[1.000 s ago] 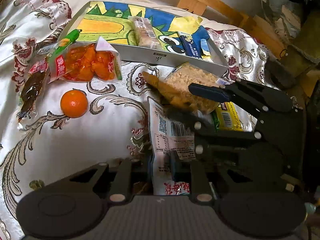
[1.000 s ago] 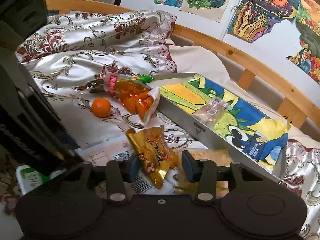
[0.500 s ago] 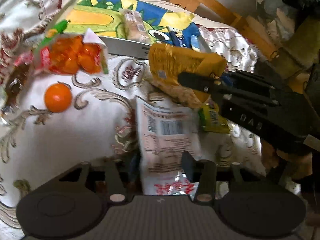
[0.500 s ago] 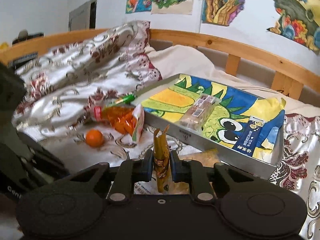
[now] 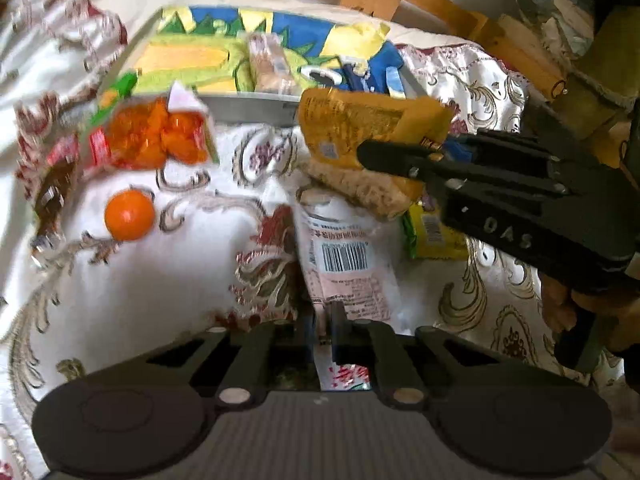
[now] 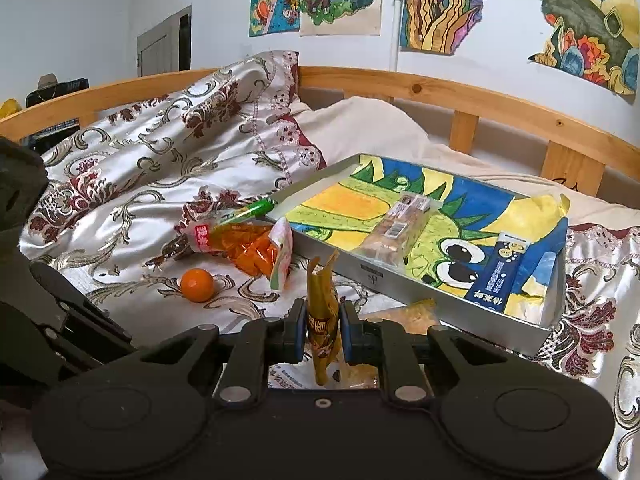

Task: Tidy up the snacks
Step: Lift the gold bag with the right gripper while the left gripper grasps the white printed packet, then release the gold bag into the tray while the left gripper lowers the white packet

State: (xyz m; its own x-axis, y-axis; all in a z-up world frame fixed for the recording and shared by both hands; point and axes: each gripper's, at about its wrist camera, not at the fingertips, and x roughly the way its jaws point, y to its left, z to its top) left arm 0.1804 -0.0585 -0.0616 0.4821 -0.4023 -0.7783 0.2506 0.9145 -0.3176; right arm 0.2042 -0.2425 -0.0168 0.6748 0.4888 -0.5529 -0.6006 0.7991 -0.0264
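A white-and-pink snack packet [image 5: 344,264] with a barcode lies flat on the patterned bedspread, and my left gripper [image 5: 320,332] is shut on its near edge. My right gripper [image 6: 322,330] is shut on a gold snack packet [image 6: 322,300] and holds it upright above the bed, just in front of the grey tray [image 6: 372,276]. In the left wrist view the same gold packet [image 5: 360,120] hangs from the right gripper [image 5: 404,152] over a clear packet of crumbly snack [image 5: 368,188]. Inside the tray, on a bright drawing, lie a pastry pack [image 6: 396,228] and a blue stick packet [image 6: 500,272].
Left of the tray lie an orange bag of sweets [image 6: 250,250], a tangerine [image 6: 197,286] and a green tube [image 6: 256,208]. A green-yellow packet [image 5: 432,232] sits under the right gripper. A wooden bed rail [image 6: 440,96] runs behind the tray.
The right gripper shut on the gold packet and lifted it off the bed, turning it upright. The left gripper opened, then shut on the white packet's near edge.
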